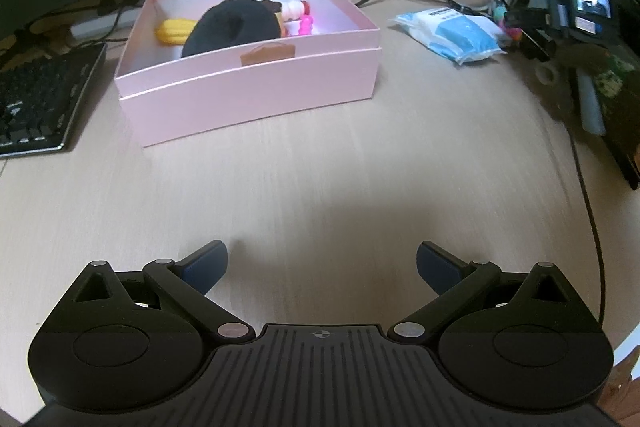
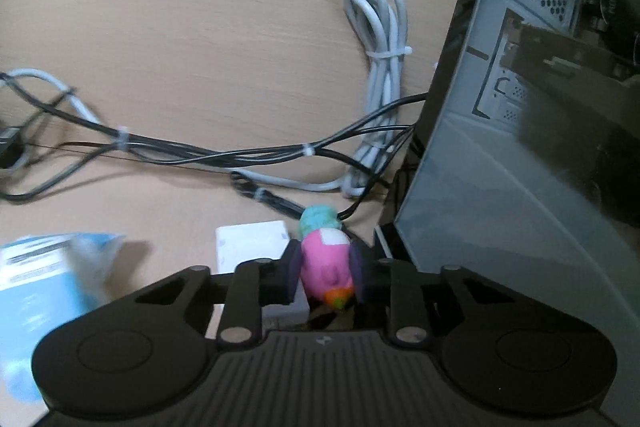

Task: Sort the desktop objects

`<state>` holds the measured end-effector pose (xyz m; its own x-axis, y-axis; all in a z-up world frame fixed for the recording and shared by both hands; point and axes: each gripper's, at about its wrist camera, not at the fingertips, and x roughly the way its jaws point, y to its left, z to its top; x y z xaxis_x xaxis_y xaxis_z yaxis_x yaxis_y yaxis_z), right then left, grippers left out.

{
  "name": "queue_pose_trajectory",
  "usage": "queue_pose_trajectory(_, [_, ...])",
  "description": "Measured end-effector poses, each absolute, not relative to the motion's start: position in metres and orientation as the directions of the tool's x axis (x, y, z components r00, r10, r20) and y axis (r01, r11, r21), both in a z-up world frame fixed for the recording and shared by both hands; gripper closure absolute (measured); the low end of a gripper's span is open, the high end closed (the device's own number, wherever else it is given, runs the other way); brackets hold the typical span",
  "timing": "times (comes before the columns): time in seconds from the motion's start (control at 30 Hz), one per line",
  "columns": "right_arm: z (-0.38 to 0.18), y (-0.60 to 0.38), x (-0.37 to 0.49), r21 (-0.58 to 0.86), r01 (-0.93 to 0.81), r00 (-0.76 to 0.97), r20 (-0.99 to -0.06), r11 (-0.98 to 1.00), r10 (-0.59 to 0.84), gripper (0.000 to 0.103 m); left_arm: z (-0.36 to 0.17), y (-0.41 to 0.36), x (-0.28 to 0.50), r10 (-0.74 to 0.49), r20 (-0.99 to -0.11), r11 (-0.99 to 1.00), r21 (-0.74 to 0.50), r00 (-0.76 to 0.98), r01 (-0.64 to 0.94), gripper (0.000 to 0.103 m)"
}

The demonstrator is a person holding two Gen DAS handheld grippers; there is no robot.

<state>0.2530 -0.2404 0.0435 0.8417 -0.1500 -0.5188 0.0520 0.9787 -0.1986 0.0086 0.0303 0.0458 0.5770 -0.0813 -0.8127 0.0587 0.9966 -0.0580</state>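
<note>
A pink box (image 1: 256, 87) stands on the wooden desk ahead of my left gripper (image 1: 322, 263), which is open, empty and well short of it. Inside the box lie a black round object (image 1: 232, 25), a yellow toy (image 1: 174, 31) and pink-white toys (image 1: 300, 17). My right gripper (image 2: 326, 267) is shut on a small pink toy (image 2: 324, 263) with a teal top and orange end, close to the desk beside a white block (image 2: 250, 239). The right gripper also shows at the far right of the left wrist view (image 1: 516, 23).
A blue-white packet (image 1: 452, 31) lies right of the box; it also shows in the right wrist view (image 2: 36, 287). A keyboard (image 1: 36, 99) sits at the left. Black and grey cables (image 2: 248, 155) cross the desk. A computer case (image 2: 540, 107) stands at the right.
</note>
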Motion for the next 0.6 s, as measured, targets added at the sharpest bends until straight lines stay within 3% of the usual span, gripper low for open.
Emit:
queue_pose_trajectory(0.13, [0.051, -0.237, 0.216, -0.101, -0.092, 0.832, -0.554, 0.991, 0.02, 0.092, 0.045, 0.023, 0.009, -0.104, -0.809, 0.994, -0.062, 0.579, 0.092, 0.0])
queue_pose_trajectory(0.33, [0.053, -0.238, 0.22, -0.216, 0.06, 0.869, -0.469, 0.974, -0.158, 0.089, 0.045, 0.023, 0.008, -0.105, -0.807, 0.994, -0.062, 0.581, 0.093, 0.0])
queue_pose_trajectory(0.37, [0.052, -0.241, 0.226, -0.215, 0.076, 0.865, -0.471, 0.974, -0.171, 0.086, 0.045, 0.023, 0.008, -0.105, -0.806, 0.994, -0.062, 0.582, 0.094, 0.0])
queue_pose_trajectory(0.43, [0.052, -0.244, 0.237, -0.225, 0.083, 0.869, -0.46, 0.971, -0.181, 0.069, 0.047, 0.024, 0.006, -0.121, -0.799, 0.992, -0.073, 0.589, 0.104, 0.0])
queue_pose_trajectory(0.47, [0.051, -0.243, 0.242, -0.243, 0.087, 0.873, -0.448, 0.966, -0.191, 0.053, 0.048, 0.024, 0.004, -0.137, -0.793, 0.99, -0.085, 0.594, 0.115, 0.0])
queue_pose_trajectory(0.5, [0.05, -0.242, 0.25, -0.266, 0.091, 0.877, -0.435, 0.96, -0.204, 0.044, 0.05, 0.024, 0.003, -0.155, -0.785, 0.987, -0.095, 0.6, 0.13, 0.0])
queue_pose_trajectory(0.6, [0.046, -0.243, 0.275, -0.301, 0.093, 0.868, -0.443, 0.949, -0.226, 0.044, 0.054, 0.018, -0.001, -0.178, -0.758, 0.981, -0.087, 0.627, 0.173, 0.0])
